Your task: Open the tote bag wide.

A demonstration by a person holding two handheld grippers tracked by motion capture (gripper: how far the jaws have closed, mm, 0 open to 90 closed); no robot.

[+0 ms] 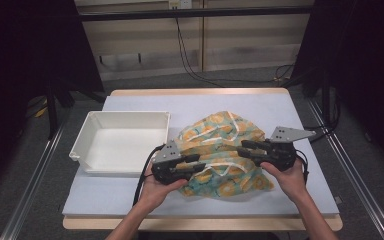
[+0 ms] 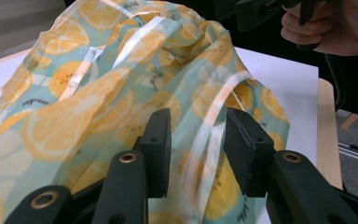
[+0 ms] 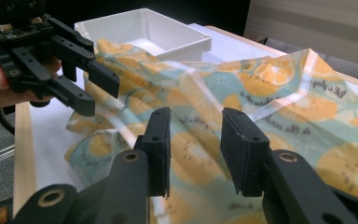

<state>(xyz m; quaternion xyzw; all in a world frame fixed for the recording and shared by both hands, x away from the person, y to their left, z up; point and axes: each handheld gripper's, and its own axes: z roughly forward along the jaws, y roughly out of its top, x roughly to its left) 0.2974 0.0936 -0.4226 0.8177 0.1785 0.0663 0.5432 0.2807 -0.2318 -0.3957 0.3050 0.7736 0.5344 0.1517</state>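
A thin, crumpled bag (image 1: 223,152) printed with orange slices on pale teal, with white straps, lay heaped on the bench (image 1: 130,192), just beside the white tray (image 1: 96,124), on the side away from the tray's far wall. It was judged light, limp and somewhat slippery: a film-like sheet that would sag and slide rather than hold a shape, yet was unlikely to be harmed by a firm pinch. The left hand-held gripper (image 2: 196,140) was seen at the edge of the bag nearer the tray, its jaws partly apart with a fold and a white strap lying between them; no pad could be seen pressing on the material. The right hand-held gripper (image 3: 195,140) was held at the bag's edge farther from the tray, its jaws likewise partly apart over a ridge of cloth, with no clamping visible. A hold was judged best taken on a doubled fold or on a strap, where several layers could be gathered, since a single smooth layer might slip out.
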